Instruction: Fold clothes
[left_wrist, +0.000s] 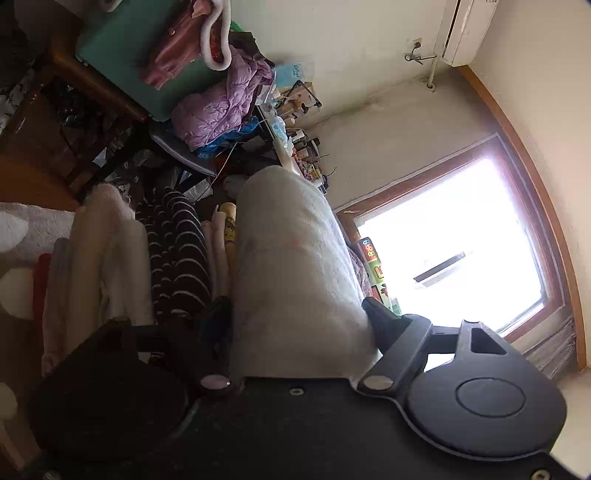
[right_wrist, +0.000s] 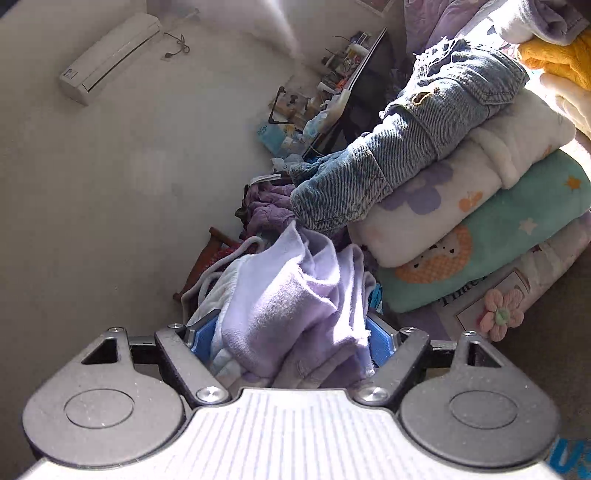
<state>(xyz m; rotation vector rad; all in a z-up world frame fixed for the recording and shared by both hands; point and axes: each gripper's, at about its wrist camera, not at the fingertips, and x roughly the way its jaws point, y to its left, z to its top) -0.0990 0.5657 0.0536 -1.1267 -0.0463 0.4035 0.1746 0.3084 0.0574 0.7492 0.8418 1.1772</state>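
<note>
Both grippers loaded — right gripper (right_wrist: 291, 332) pinching lilac fleece garment (right_wrist: 295, 295), bunched fwd between pads; left gripper (left_wrist: 295, 325) clamps grey fleece roll (left_wrist: 291, 251), long axis straight ahead.

Between your right hand-held gripper's (right_wrist: 291, 339) blue pads (right_wrist: 380, 341) sits a lilac fleece garment (right_wrist: 295, 295) (white lining showing). Beyond it: faded blue denim (right_wrist: 417, 147), a white blanket with purple flowers (right_wrist: 443, 199), and a mint blanket with stars (right_wrist: 517, 236).

The left gripper (left_wrist: 299, 317) is clamped on a pale grey folded garment (left_wrist: 295, 258). Beside it stand a dark striped garment (left_wrist: 177, 251) and cream folded clothes (left_wrist: 103, 251). A bright window (left_wrist: 454, 251) lies beyond.
</note>
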